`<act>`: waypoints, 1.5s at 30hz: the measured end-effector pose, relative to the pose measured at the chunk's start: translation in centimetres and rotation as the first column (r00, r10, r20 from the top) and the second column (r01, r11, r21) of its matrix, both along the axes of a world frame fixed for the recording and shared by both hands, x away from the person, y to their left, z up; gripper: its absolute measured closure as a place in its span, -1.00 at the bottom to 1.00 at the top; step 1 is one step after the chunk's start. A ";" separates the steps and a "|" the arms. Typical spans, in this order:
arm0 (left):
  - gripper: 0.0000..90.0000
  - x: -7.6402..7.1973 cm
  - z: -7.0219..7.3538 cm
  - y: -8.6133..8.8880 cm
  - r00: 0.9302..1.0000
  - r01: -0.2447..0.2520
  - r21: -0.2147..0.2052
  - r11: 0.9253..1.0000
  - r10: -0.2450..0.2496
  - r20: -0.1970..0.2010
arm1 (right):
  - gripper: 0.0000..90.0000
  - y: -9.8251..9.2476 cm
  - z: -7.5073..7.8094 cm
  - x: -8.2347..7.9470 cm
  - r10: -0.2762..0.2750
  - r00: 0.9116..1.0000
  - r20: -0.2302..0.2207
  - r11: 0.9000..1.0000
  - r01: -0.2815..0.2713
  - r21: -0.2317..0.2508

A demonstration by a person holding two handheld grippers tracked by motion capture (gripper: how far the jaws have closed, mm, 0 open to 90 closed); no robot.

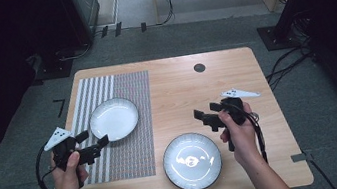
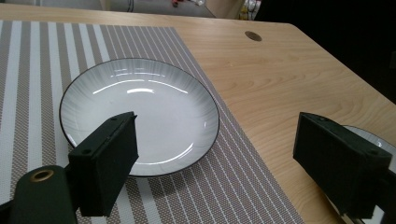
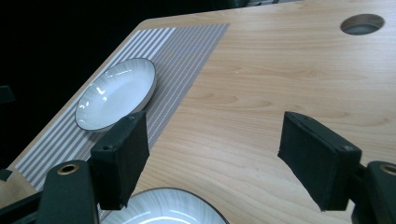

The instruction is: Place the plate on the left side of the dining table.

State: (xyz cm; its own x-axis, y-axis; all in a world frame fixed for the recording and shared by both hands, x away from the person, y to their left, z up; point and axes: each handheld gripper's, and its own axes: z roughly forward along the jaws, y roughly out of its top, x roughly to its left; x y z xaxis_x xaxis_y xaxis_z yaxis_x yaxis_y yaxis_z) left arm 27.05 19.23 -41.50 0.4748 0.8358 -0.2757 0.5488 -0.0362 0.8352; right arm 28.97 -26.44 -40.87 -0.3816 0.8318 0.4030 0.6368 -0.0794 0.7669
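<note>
A white plate [image 1: 114, 119] with a dark rim lies on the striped placemat [image 1: 134, 150] at the table's left; it also appears as the plate [image 2: 140, 114] and the plate [image 3: 116, 93]. A second, similar plate [image 1: 191, 161] rests on bare wood near the front edge, and its rim [image 3: 168, 210] peeks in below the right jaws. My left gripper [image 1: 93, 138] hovers open just left of the first plate, jaws wide apart with nothing between them. My right gripper [image 1: 207, 113] is open above the wood, beyond the second plate.
The wooden table [image 1: 235, 79] has a round cable hole [image 1: 199, 67] near its far edge. Bare wood stretches across the right half. Dark stands and cables sit on the floor [image 1: 296, 50] around the table.
</note>
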 end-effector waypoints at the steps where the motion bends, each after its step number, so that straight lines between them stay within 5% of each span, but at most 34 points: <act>1: -0.69 -0.1 -0.2 -0.1 1.000 0.000 0.001 1.000 0.000 0.002 | -0.47 -0.3 -0.1 -0.2 -0.006 1.000 0.003 1.000 0.005 0.001; 13: -0.69 -1.4 -1.3 -0.8 0.998 0.013 -0.003 1.000 -0.013 0.058 | -0.49 -3.8 -1.6 -2.7 -0.101 0.995 0.001 0.994 0.101 -0.036; 34: -0.69 -3.3 -5.2 1.9 0.997 -0.067 0.008 0.998 0.067 0.024 | -0.48 -9.1 -4.6 -6.4 -0.190 0.981 0.032 0.976 0.192 -0.103; 45: -0.69 -4.1 -6.7 4.2 0.993 -0.118 0.054 0.992 0.118 0.004 | -0.47 -11.7 -6.5 -7.5 -0.252 0.967 0.021 0.960 0.253 -0.123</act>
State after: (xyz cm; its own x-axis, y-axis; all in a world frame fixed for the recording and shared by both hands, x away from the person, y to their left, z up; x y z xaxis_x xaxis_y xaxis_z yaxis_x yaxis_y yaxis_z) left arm 22.97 23.42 -48.19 0.3719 0.8996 -0.2289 0.5515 -0.0158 0.8340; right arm 21.50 -38.14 -47.41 -0.1545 0.9448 0.2891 0.6043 -0.1411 0.7842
